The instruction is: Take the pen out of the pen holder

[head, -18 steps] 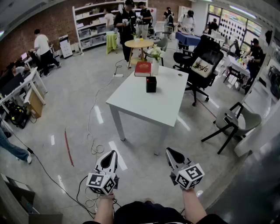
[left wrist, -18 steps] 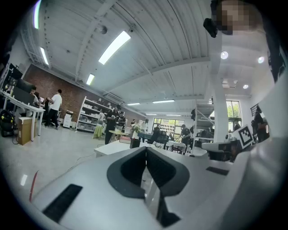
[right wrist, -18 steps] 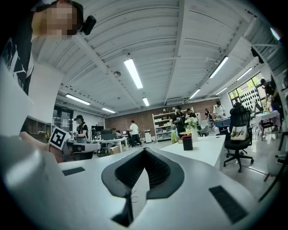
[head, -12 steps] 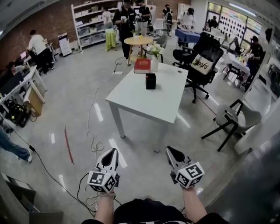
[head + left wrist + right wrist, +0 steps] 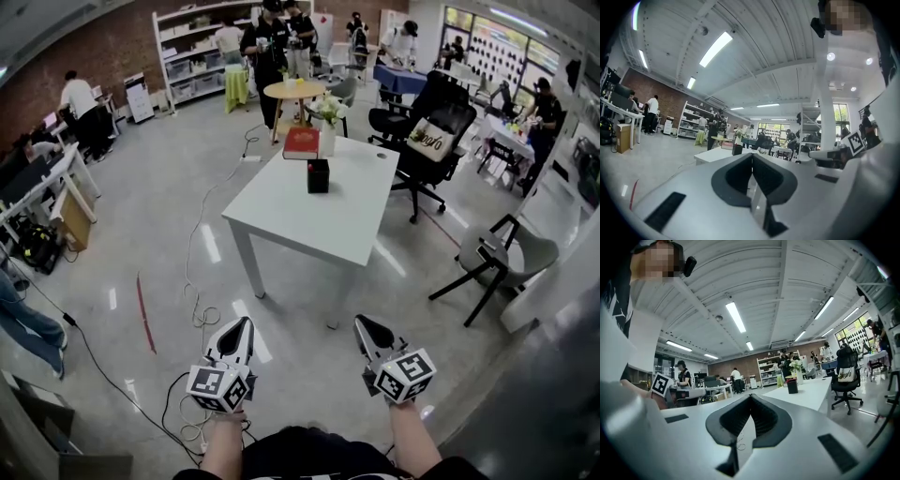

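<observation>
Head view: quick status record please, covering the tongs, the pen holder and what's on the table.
left tongs: shut, empty, over the floor
right tongs: shut, empty, over the floor
pen holder: black, upright on the white table, well ahead of both tongs
pen: too small to make out
behind the holder: red book, flower vase
task: pen not yet reached

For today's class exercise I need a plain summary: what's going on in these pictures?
A person stands on the floor short of a white table, holding the left gripper and right gripper level in front. Both are shut and empty. The black pen holder stands on the table near a red book, and neither gripper is near it.
</observation>
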Demonstrator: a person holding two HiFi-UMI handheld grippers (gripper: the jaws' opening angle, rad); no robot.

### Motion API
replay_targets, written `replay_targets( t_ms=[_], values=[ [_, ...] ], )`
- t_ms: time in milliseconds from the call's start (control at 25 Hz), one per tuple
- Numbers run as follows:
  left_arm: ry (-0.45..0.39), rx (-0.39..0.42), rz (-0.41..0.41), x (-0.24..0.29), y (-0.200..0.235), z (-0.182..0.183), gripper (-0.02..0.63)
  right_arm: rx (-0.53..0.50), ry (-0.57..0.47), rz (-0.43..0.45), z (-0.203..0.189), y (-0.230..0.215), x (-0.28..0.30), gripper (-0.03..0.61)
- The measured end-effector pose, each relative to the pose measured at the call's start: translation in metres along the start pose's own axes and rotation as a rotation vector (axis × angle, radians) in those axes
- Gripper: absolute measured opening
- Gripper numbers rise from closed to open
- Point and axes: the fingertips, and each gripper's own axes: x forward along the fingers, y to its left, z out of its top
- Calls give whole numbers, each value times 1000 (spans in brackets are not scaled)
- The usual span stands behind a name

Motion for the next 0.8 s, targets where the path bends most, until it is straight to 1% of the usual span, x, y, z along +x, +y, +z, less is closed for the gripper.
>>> replay_targets(
  t_ms=[160, 280, 360, 440, 600, 800],
  values=[
    [-17, 5, 17, -3, -4, 3, 5, 19, -19, -11, 1, -9, -3, 9],
    [-11, 5, 29, -6, -6, -5, 5, 31, -22, -20, -1, -16, -4, 55],
    [-4, -3, 38, -5, -5, -10, 5, 46, -18, -16, -4, -21, -4, 117],
    [-4, -11, 47, -3, -2, -11, 5, 53, -12, -10, -5, -24, -2, 146],
    [-3, -25, 49, 11, 5, -15, 5, 52, -9, -8, -6, -32, 8, 164],
    [8, -31, 12, 50, 16, -22, 5, 59, 4, -30, -12, -56, 31, 179]
  ],
)
